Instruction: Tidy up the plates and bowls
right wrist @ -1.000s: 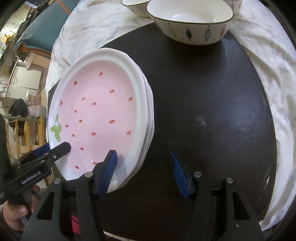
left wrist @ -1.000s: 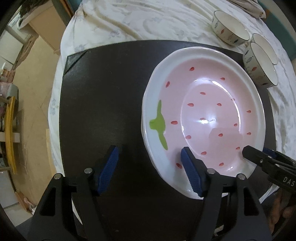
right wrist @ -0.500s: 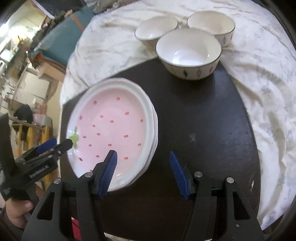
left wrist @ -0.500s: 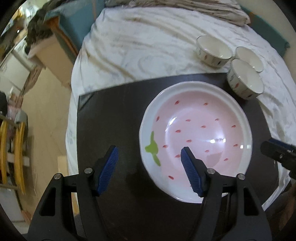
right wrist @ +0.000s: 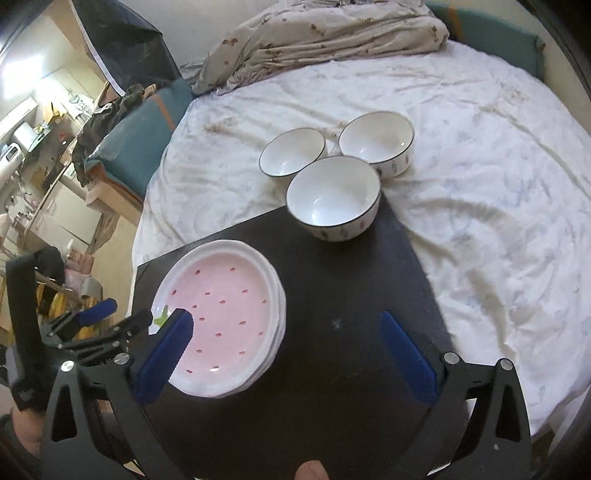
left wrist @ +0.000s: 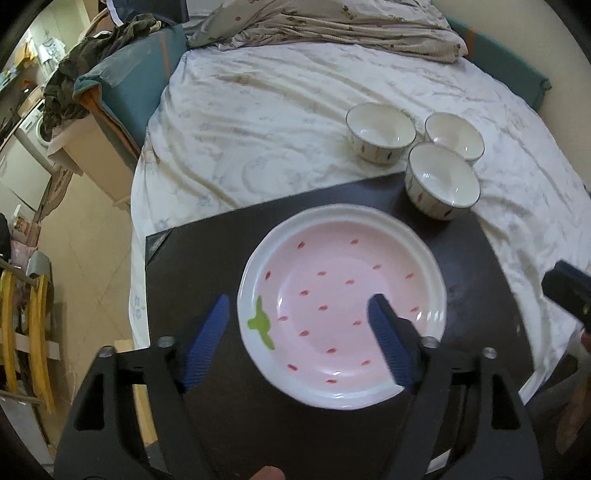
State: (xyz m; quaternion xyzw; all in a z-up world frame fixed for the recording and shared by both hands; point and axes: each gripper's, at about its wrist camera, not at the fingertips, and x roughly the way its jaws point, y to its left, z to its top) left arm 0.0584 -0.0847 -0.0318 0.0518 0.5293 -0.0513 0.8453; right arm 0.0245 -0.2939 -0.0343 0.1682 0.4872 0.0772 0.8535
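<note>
A stack of pink strawberry-print plates (left wrist: 341, 306) (right wrist: 221, 314) rests on a black board (left wrist: 207, 258) (right wrist: 332, 280). Three white bowls stand beyond it. One bowl (left wrist: 441, 181) (right wrist: 334, 197) sits at the board's far edge, and the other two (left wrist: 380, 133) (right wrist: 376, 142) are on the sheet. My left gripper (left wrist: 299, 310) (right wrist: 122, 317) hovers above the stack's left side, its jaws opening and gripping nothing. My right gripper (right wrist: 286, 325) (left wrist: 565, 291) hangs over the board just right of the stack, its jaws opening wide and holding nothing.
The board lies on a bed with a rumpled white sheet (right wrist: 498, 184). A crumpled blanket (right wrist: 332, 33) lies at the far end, and a teal cushion (left wrist: 133, 85) is at the far left. The floor (left wrist: 88, 251) drops off to the left. A hand (right wrist: 22, 424) holds the left gripper.
Both grippers have lifted up and back from the plate stack, and their jaws have spread wider. The bowls and the bed have come into fuller view.
</note>
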